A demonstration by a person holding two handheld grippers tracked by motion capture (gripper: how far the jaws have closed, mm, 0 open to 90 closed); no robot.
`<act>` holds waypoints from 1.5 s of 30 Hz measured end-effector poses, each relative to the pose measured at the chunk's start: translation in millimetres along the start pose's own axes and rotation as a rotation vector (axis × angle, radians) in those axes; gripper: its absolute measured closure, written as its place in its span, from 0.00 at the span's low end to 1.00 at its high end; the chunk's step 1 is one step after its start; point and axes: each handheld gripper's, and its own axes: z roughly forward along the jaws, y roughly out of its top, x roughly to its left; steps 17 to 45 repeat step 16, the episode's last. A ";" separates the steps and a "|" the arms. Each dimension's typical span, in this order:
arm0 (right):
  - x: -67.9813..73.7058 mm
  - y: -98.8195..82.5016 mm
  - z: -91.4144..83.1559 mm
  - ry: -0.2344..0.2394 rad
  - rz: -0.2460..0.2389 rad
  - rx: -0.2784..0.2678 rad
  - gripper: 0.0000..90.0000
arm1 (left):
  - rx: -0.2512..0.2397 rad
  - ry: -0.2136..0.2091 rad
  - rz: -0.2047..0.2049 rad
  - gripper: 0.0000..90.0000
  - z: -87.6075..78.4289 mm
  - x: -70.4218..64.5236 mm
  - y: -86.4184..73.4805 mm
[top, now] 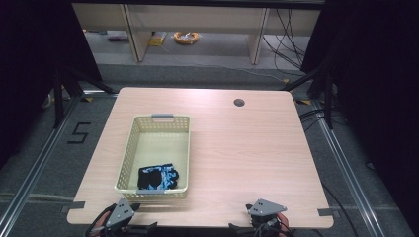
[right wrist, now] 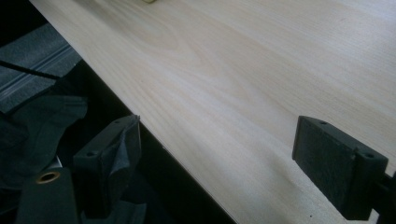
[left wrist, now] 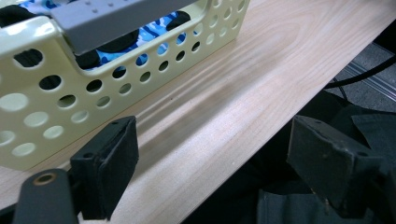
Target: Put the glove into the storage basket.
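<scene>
A pale yellow perforated basket stands on the left half of the wooden table. A black and blue patterned glove lies in its near end, and the same glove shows through the holes of the basket wall in the left gripper view. My left gripper hovers at the table's near edge just in front of the basket, open and holding nothing. My right gripper is at the near edge on the right, open, with bare wood between its jaws. Left gripper and right gripper jaws stand wide apart.
A round cable hole sits near the table's far edge. Beyond the table are floor rails, cables and shelving legs. The basket has grey handles at both ends. The table's near edge runs under both grippers.
</scene>
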 end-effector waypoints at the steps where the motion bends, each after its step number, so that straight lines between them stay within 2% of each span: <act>1: 0.8 0.0 0.5 0.001 0.000 0.002 0.19 | 0.016 0.009 0.020 0.18 -0.4 1.4 0.2; 2: 1.5 0.8 0.4 -0.001 -0.001 0.010 0.19 | 0.010 0.008 0.016 0.18 -0.2 1.0 0.1; 3: 1.8 1.1 1.0 0.005 -0.003 0.005 0.19 | -0.001 0.028 0.019 0.18 0.9 0.5 -0.4; 4: 1.8 1.2 1.1 0.010 -0.008 0.007 0.19 | 0.007 0.020 0.021 0.18 0.3 1.2 -0.1; 5: 2.7 1.3 0.6 0.008 -0.002 0.012 0.19 | 0.002 -0.001 0.002 0.18 -0.2 0.1 0.2; 6: 1.9 1.5 1.1 0.005 -0.021 0.006 0.19 | -0.001 0.001 0.002 0.18 0.0 0.1 0.0; 7: 1.8 1.6 1.1 0.003 -0.022 0.007 0.19 | 0.001 0.000 0.003 0.18 0.0 0.0 0.1; 8: 1.9 1.5 1.0 -0.003 -0.016 0.014 0.19 | 0.014 0.009 0.020 0.18 -0.5 1.4 0.2; 11: 1.0 1.9 1.7 -0.004 -0.024 0.000 0.19 | 0.009 0.004 0.012 0.18 -0.1 0.4 0.2; 12: 1.2 2.2 1.5 0.008 -0.013 0.008 0.19 | 0.011 0.002 0.011 0.18 0.0 0.3 0.3; 14: 1.0 2.2 2.5 0.008 -0.018 0.013 0.19 | 0.016 -0.005 0.014 0.18 -0.2 0.4 0.3; 16: 0.5 2.3 3.2 0.013 -0.021 0.013 0.19 | 0.005 0.008 0.013 0.18 1.0 0.0 -0.3; 45: 0.5 2.3 3.2 0.013 -0.021 0.013 0.19 | 0.005 0.008 0.013 0.18 1.0 0.0 -0.3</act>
